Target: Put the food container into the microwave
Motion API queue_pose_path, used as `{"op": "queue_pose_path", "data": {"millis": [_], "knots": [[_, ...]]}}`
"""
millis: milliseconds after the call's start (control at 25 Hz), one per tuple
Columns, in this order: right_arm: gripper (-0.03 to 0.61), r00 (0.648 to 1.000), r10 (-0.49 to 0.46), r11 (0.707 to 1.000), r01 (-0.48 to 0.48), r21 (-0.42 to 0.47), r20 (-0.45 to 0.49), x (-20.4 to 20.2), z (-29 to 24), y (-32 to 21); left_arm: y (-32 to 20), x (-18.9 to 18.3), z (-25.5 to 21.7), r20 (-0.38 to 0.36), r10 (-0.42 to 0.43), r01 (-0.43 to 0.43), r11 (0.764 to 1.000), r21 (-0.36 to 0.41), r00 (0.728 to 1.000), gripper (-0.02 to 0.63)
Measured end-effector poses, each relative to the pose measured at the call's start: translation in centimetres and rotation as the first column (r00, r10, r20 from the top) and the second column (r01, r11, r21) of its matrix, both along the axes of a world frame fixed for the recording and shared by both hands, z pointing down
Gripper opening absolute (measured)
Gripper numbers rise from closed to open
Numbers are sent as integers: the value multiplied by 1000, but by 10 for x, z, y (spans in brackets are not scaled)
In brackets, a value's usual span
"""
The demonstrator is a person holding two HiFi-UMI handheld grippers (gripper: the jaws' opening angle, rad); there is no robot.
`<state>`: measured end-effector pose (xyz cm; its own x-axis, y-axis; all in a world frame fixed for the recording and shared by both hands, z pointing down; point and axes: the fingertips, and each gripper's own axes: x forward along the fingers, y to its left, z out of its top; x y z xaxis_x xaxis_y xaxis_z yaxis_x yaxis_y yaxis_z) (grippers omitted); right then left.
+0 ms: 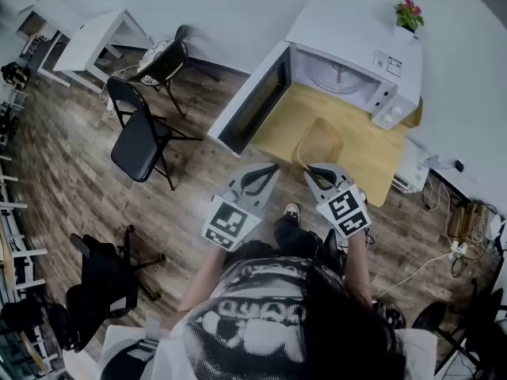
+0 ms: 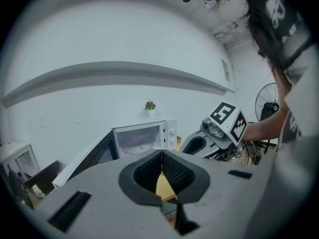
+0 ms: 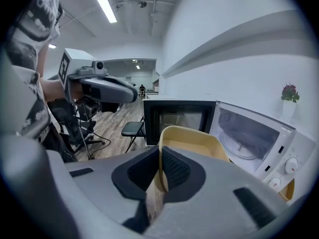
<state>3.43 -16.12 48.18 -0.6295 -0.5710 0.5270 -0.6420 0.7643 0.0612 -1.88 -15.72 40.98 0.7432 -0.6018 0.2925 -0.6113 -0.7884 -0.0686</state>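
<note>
At my left, the left gripper (image 1: 265,171) has its jaws together on nothing. My right gripper (image 1: 314,170) pinches the food container (image 1: 319,141) by its near rim, in front of the open microwave (image 1: 341,74). I fear this one-edge grip lets it sag and slip.

The pale wooden counter (image 1: 372,150) lies just ahead of both tongs. On its far part, beyond the right tongs (image 1: 318,169), stands the white microwave (image 1: 344,38), its door (image 1: 253,101) swung open ahead of the left tongs (image 1: 268,171). Between the microwave and the right tongs is the yellow food container (image 1: 318,139) (resting on the wood or lifted, I cannot tell), its near rim pinched by the right tongs.
</note>
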Motion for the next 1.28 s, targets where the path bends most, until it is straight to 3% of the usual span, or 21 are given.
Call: {"op": "queue_pose_path", "data": {"millis": [680,1280], "knots": [[25,999,46,998,-45,-31,24,44,17,-51,-59,46,7,36,40,-39,999,-7,999,0],[25,981,195,979,-194,-62,12,52,34,-84,-97,60,18,61,217,-214,975,-54,974,0]]}}
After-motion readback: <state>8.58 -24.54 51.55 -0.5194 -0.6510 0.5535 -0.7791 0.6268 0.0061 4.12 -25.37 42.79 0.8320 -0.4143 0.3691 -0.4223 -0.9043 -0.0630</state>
